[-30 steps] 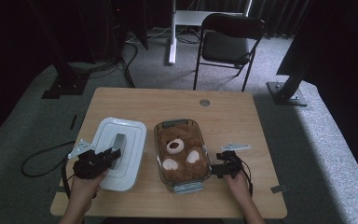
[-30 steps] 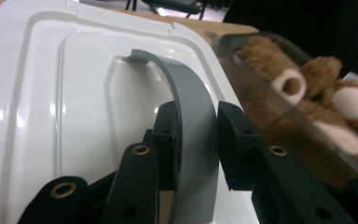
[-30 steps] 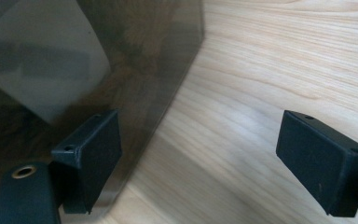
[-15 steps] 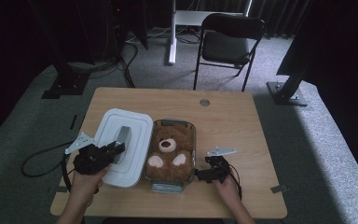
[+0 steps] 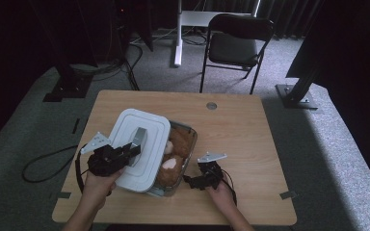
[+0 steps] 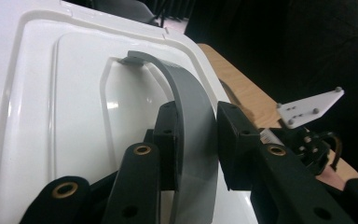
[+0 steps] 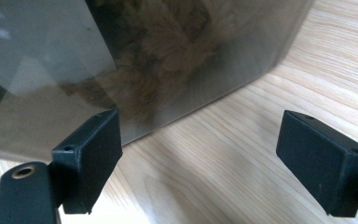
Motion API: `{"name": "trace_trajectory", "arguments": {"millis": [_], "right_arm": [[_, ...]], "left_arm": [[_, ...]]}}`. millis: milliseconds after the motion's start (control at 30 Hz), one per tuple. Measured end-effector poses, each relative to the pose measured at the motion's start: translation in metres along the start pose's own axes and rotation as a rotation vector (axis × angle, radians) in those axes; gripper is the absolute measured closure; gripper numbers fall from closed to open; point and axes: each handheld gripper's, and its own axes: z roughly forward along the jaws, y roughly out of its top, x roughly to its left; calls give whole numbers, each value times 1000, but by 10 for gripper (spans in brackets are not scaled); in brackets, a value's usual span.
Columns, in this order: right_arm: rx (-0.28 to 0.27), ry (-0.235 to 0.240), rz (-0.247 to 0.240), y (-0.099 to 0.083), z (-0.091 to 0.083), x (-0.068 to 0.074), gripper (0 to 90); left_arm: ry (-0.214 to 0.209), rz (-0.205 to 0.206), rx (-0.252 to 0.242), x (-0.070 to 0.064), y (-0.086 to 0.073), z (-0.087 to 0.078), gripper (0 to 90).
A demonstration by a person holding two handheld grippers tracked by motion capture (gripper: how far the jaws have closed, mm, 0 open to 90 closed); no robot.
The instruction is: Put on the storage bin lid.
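A white lid (image 5: 125,127) with a grey strap handle (image 5: 138,138) hangs tilted over the left half of a clear plastic box (image 5: 191,139). My left gripper (image 5: 132,152) is shut on that handle. A brown teddy bear (image 5: 173,161) lies inside the box, partly hidden by the lid. In the left gripper view the jaws of my left gripper (image 6: 196,130) clamp the handle (image 6: 186,93) above the lid (image 6: 51,93). My right gripper (image 5: 189,182) stands open at the box's near right corner. In the right gripper view the box wall (image 7: 51,70) is just ahead of my right gripper (image 7: 198,149), with the bear's fur (image 7: 168,46) behind it.
The wooden table (image 5: 241,144) has bare room to the right of the box and a round grommet (image 5: 211,105) near its far edge. A black folding chair (image 5: 236,45) stands beyond the table. A cable (image 5: 43,161) trails off the left side.
The lid has come up off the table and moved right over the box. The box has slid left and turned. My right gripper has followed it leftward.
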Motion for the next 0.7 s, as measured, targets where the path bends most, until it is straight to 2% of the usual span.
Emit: {"name": "trace_trajectory", "arguments": {"millis": [133,233,467,700], "right_arm": [[12,24,-29,4,10,10,131],[17,24,-51,5,12,13,131],[-11,-7,2,3,0,-1,131],[-31,-29,26,1,-11,-13,131]], "left_arm": [[-19,4,10,-4,3,8,721],[-34,8,14,-8,5,12,721],[-71,0,37,-13,10,25,721],[-110,15,72,-22,13,44,722]]}}
